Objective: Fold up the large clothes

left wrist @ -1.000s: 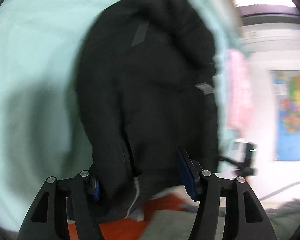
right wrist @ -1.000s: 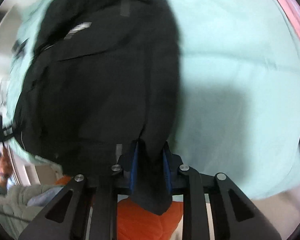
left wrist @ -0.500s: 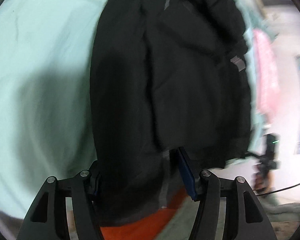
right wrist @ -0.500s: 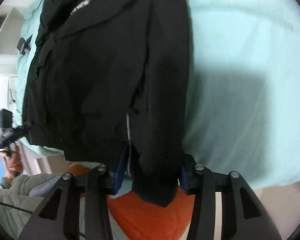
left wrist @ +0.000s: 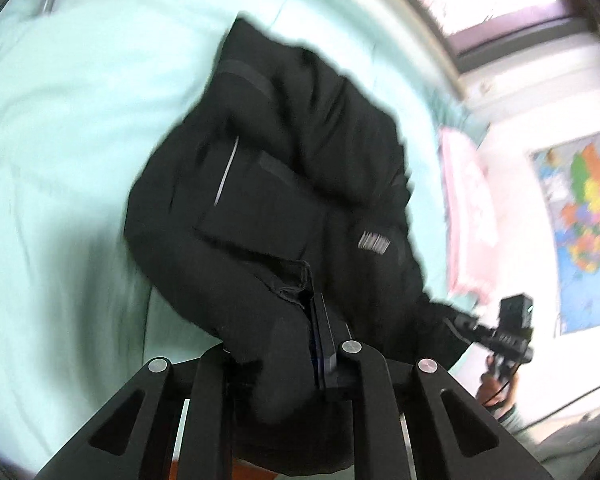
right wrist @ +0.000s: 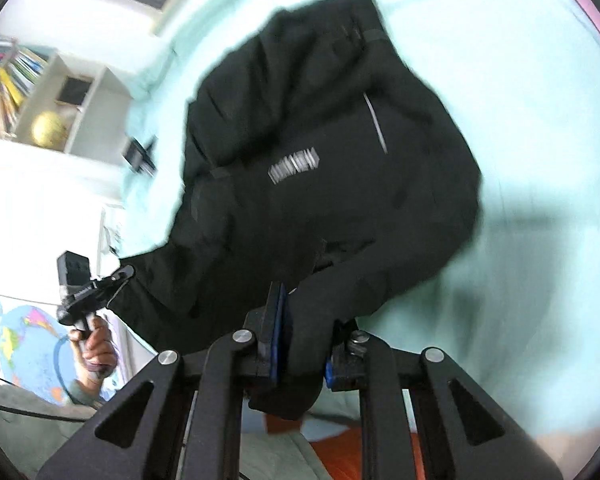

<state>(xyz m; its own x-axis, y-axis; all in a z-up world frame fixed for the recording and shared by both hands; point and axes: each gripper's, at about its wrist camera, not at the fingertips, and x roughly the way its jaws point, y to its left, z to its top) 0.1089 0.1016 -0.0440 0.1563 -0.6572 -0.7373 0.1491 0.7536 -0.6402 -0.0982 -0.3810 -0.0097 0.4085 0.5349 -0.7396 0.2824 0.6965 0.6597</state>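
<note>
We see the black jacket [left wrist: 284, 216] bunched and creased on the mint-green bed sheet [left wrist: 80, 128] — near hem lifted off the sheet, the far end lying on it. A pale striped label [right wrist: 294, 166] and a thin silver line [right wrist: 375, 124] mark its upper face.

One jacket, two grippers, one bed sheet

One black jacket [left wrist: 284, 216] lies on one mint-green bed sheet [left wrist: 68, 128]; two grippers show, the left gripper [left wrist: 276, 344] and the right gripper [right wrist: 300, 344]. One hand [right wrist: 96, 348] shows, plus one wall map [left wrist: 584, 232], one pink cloth [left wrist: 468, 216], one yellow globe [right wrist: 49, 129] and one bookshelf [right wrist: 8, 80].
</note>
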